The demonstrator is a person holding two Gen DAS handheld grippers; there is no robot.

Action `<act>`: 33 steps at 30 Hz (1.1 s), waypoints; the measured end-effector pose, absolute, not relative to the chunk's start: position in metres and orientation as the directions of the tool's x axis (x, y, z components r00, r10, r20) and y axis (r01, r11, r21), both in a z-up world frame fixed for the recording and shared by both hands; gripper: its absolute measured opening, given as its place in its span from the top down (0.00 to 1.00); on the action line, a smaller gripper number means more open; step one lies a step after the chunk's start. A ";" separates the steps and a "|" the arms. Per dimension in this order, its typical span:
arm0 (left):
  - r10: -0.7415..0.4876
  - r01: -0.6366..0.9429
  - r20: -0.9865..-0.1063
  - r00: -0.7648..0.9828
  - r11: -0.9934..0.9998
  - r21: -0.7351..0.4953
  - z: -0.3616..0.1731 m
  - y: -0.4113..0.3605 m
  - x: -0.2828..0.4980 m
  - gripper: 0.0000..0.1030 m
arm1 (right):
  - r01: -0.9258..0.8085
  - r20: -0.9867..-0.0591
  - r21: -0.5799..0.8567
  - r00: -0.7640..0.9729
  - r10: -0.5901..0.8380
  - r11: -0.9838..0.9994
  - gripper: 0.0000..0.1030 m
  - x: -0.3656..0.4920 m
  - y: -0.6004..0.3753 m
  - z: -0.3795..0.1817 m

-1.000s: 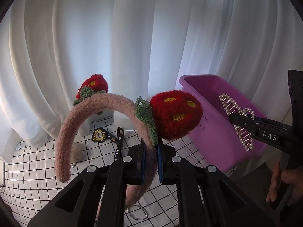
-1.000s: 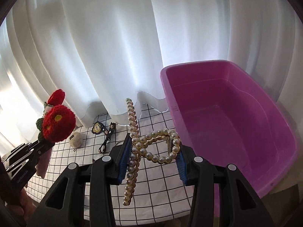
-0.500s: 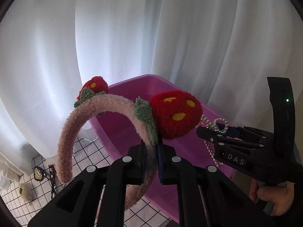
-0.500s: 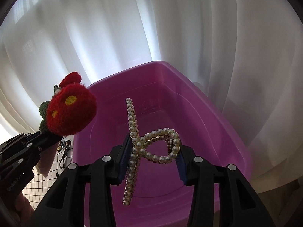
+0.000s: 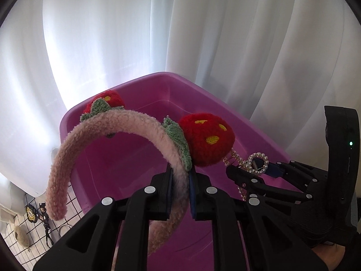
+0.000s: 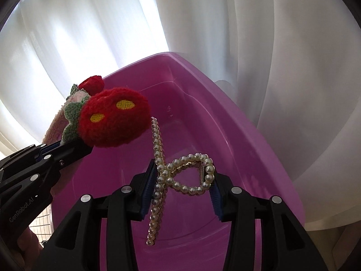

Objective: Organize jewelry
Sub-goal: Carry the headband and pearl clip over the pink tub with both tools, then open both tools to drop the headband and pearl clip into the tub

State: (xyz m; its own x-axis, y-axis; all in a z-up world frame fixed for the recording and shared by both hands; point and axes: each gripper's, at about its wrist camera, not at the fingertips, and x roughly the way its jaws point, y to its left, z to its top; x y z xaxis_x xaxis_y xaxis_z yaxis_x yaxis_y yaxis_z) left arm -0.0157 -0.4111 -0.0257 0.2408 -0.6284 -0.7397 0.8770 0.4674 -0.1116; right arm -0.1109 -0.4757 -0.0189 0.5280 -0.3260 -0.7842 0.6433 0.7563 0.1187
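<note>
My left gripper (image 5: 180,176) is shut on a fluffy pink headband (image 5: 126,122) with two red strawberry pompoms (image 5: 208,143), held above the open purple plastic bin (image 5: 140,169). My right gripper (image 6: 180,187) is shut on a pearl hair claw clip (image 6: 182,176), also held over the bin (image 6: 248,158). In the right wrist view the headband's pompom (image 6: 115,122) sits just left of the clip, with the left gripper (image 6: 70,149) below it. In the left wrist view the right gripper (image 5: 252,176) with the clip (image 5: 257,164) is at the right.
White curtains (image 5: 203,33) hang close behind the bin. At lower left of the left wrist view, the black-grid tablecloth (image 5: 13,246) holds a round black badge (image 5: 30,211), a black strap clip (image 5: 46,225), a metal ring (image 5: 64,229) and a beige fuzzy piece (image 5: 21,239).
Both grippers have swung from over the tablecloth to right above the purple bin, carrying the headband and the pearl clip. The two grippers have come closer together.
</note>
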 end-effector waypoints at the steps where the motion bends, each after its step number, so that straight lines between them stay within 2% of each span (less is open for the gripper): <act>1: -0.624 0.874 -0.743 0.241 0.473 -0.113 -0.022 -0.408 -0.011 0.83 | 0.643 -0.783 0.117 0.528 -0.327 0.757 0.58 -0.112 -0.475 -0.018; 2: -0.621 0.872 -0.746 0.239 0.475 -0.116 -0.024 -0.411 -0.010 0.80 | 0.645 -0.782 0.113 0.527 -0.333 0.756 0.52 -0.113 -0.477 -0.019; 3: -0.620 0.871 -0.746 0.241 0.478 -0.117 -0.023 -0.412 -0.010 0.68 | 0.647 -0.780 0.108 0.526 -0.339 0.754 0.44 -0.113 -0.477 -0.018; 4: -0.620 0.866 -0.742 0.255 0.488 -0.110 -0.021 -0.411 -0.010 0.54 | 0.652 -0.778 0.097 0.521 -0.351 0.752 0.43 -0.114 -0.477 -0.017; 6: -0.633 0.862 -0.726 0.270 0.495 -0.112 -0.015 -0.409 -0.010 0.35 | 0.647 -0.776 0.105 0.528 -0.344 0.755 0.43 -0.116 -0.479 -0.015; 20: -0.591 0.806 -0.727 0.350 0.585 -0.088 -0.002 -0.387 -0.005 0.31 | 0.631 -0.765 0.116 0.549 -0.336 0.767 0.43 -0.115 -0.472 -0.010; 27: -0.593 0.762 -0.695 0.407 0.640 -0.100 0.021 -0.347 -0.005 0.23 | 0.592 -0.742 0.121 0.587 -0.324 0.797 0.43 -0.113 -0.443 0.002; 30: -0.592 0.729 -0.672 0.445 0.675 -0.113 0.035 -0.312 -0.006 0.16 | 0.554 -0.720 0.131 0.623 -0.305 0.822 0.43 -0.113 -0.420 0.012; 32: -0.596 0.713 -0.652 0.468 0.691 -0.120 0.042 -0.286 -0.009 0.13 | 0.520 -0.705 0.133 0.648 -0.289 0.844 0.42 -0.112 -0.401 0.018; 33: -0.587 0.701 -0.646 0.487 0.704 -0.112 0.044 -0.272 -0.011 0.11 | 0.502 -0.697 0.130 0.659 -0.281 0.855 0.38 -0.111 -0.390 0.021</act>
State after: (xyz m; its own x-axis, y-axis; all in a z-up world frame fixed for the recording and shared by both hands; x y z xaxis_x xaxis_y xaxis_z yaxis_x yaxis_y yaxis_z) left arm -0.0106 -0.2717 0.0439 0.4868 -0.5875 -0.6464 0.7012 0.7042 -0.1119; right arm -0.1113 -0.3904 0.0215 0.6593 -0.2808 -0.6975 0.5018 0.8552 0.1301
